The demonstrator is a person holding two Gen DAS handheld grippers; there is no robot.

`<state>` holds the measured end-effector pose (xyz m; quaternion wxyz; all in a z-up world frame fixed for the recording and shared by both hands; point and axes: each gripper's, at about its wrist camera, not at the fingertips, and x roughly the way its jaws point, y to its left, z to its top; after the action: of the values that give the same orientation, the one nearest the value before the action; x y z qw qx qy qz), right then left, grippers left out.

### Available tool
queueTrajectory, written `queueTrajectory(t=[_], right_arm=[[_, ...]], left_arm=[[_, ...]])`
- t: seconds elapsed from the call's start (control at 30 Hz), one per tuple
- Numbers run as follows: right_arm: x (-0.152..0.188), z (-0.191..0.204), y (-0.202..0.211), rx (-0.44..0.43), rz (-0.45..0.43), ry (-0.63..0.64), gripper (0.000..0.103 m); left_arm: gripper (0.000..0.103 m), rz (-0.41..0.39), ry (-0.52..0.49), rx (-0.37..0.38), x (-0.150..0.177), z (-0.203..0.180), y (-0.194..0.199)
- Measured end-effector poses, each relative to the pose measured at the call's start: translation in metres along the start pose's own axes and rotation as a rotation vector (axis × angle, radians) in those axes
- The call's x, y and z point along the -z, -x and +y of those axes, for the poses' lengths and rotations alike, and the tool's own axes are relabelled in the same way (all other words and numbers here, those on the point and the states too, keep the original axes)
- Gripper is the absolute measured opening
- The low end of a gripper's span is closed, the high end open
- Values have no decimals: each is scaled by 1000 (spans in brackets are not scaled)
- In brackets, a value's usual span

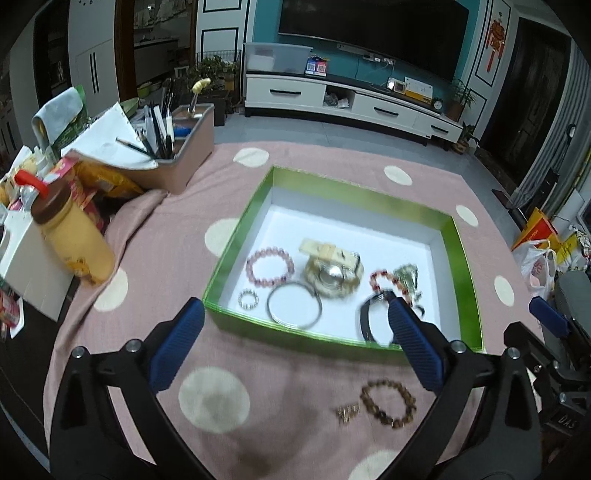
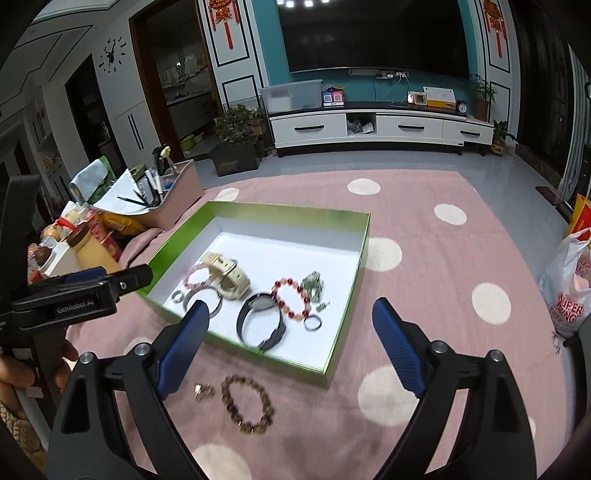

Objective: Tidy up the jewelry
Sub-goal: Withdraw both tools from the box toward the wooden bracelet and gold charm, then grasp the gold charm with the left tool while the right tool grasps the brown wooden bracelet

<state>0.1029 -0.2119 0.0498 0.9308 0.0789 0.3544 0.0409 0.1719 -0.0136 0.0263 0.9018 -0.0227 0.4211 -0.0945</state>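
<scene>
box [image 2: 255, 221]: mid-frame on counter [image 2: 424, 258] | in box: bracelets [image 2: 291, 299], watches [image 2: 260, 321], ring [image 2: 312, 322] | beaded bracelet [image 2: 248, 403], small clasp [image 2: 204, 390]: on counter below box

Both views are fisheye, with straight lines bowing outward and black vignette corners, heaviest at 10 and 2 o'clock. The room is dim and indoor-lit; ceiling lamps [image 2: 306, 3] glare white at 12 o'clock in the right wrist view. The white floor of the green box [image 1: 236, 236] is the brightest patch and looks slightly washed out. Motion blur smears the brown bead bracelet [image 1: 388, 402] at 5 o'clock and the jewellery in the box, and the yellow bottle [image 1: 74, 236] at 9 o'clock is soft. A faint shadow darkens the pink cloth [image 1: 166, 251] near 6 o'clock.
</scene>
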Motion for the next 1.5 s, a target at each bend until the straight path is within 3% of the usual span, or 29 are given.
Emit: queueTrajectory(t=[0.47, 0.7, 0.93, 1.5], right_arm=[[60, -5, 31, 5, 51, -23, 90], [85, -12, 28, 26, 88, -30, 90], [101, -12, 28, 31, 102, -10, 90], [122, -14, 20, -4, 101, 52, 90]], left_arm=[[101, 11, -66, 2, 66, -11, 33], [101, 46, -145, 32, 92, -34, 32], [101, 93, -140, 66, 116, -41, 22], [101, 140, -123, 112, 140, -33, 8]])
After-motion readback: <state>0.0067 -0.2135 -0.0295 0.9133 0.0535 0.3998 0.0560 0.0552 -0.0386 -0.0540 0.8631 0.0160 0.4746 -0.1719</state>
